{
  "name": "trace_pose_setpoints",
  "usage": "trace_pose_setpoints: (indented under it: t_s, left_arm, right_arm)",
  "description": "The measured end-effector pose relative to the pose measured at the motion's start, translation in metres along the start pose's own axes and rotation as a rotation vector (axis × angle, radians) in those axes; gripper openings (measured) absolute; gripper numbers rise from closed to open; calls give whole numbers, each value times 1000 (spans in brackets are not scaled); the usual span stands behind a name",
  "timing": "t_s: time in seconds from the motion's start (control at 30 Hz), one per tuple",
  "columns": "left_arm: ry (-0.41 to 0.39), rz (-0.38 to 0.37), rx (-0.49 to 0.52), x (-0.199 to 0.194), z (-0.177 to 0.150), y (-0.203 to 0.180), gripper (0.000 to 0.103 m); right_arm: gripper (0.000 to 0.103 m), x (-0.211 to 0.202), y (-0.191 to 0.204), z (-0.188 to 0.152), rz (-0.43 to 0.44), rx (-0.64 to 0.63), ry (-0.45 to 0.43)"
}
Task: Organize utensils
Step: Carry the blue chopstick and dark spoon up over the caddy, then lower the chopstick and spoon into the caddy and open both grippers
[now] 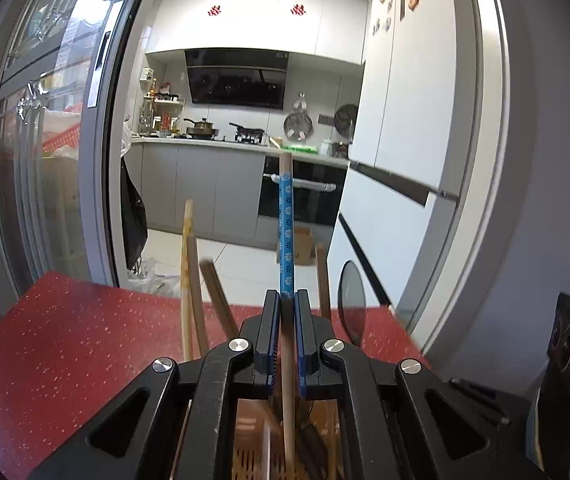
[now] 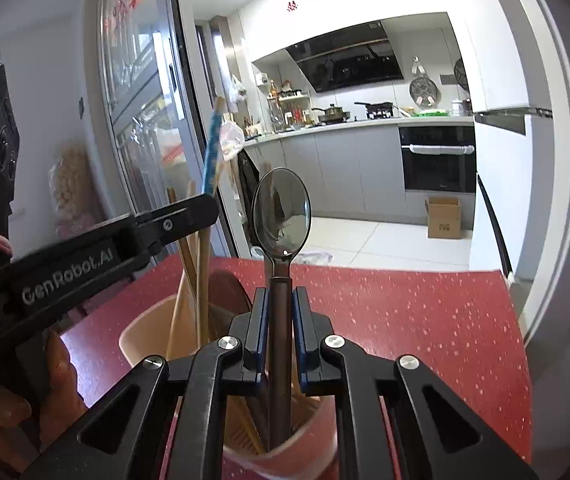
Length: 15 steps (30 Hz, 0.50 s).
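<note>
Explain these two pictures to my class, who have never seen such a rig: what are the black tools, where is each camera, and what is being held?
There is no robot. A person holds a hand-operated two-finger clamp in each hand, each carrying a wide-angle camera that looks along its fingers. The left camera shows the left gripper shut on a wooden chopstick with a blue patterned band. The right camera shows the right gripper shut on the handle of a metal spoon, bowl upward. Below both stands a pinkish utensil holder on a red speckled table, already holding chopsticks. The left gripper and the person's hand appear at that picture's left edge. A kitchen lies behind.
</note>
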State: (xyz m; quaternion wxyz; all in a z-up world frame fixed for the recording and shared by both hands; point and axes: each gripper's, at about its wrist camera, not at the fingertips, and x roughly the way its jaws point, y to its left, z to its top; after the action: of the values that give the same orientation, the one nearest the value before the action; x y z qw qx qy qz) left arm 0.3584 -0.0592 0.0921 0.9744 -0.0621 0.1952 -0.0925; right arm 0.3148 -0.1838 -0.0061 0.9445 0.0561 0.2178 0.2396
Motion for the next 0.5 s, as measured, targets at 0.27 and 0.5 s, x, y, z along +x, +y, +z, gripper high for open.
trace_pose_setpoints:
  t_s: [0.27,0.5]
  left_arm:
    - [54,21,-2,-6,-13,3,36]
    - [84,12,2,-22,-15,8,36]
  right_arm:
    - [13,-4,-1,-3,-15,-14,43]
    - [33,-9,-1,-2,-12,-18,88]
